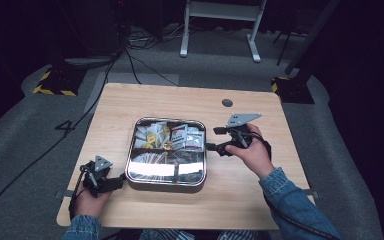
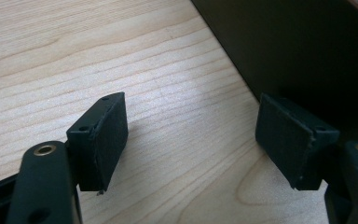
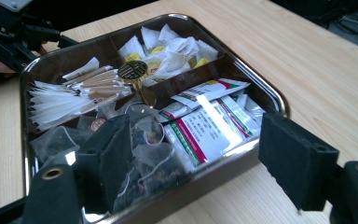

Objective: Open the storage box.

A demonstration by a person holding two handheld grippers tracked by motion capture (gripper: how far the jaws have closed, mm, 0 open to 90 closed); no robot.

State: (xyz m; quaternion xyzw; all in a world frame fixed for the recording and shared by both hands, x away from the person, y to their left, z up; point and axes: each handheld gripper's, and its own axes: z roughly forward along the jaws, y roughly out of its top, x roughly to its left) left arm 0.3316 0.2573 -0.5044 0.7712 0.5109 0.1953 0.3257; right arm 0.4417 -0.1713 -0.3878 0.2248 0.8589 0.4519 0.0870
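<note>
Your metal tray (image 1: 130, 165) sits mid-desk (image 1: 260, 107), its compartments already stocked: red-and-green sachets (image 3: 205, 126), white packets (image 3: 172, 51), paper sticks (image 3: 70, 93) and mesh tea bags (image 3: 144, 154). Judging by that, sorting looks well along. Your right tool (image 1: 211, 138) hovers at the tray's 3 o'clock rim, jaws wide, holding nothing. Your left tool (image 1: 121, 181) rests at 7 o'clock, jaws spread and empty. Bare desk lies beyond 12 and 3 o'clock.

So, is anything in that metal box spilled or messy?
Nothing has spilled. The metal tray sits square on the table with packets, sachets and tea bags inside its compartments, though the white wrappers lie jumbled.
</note>
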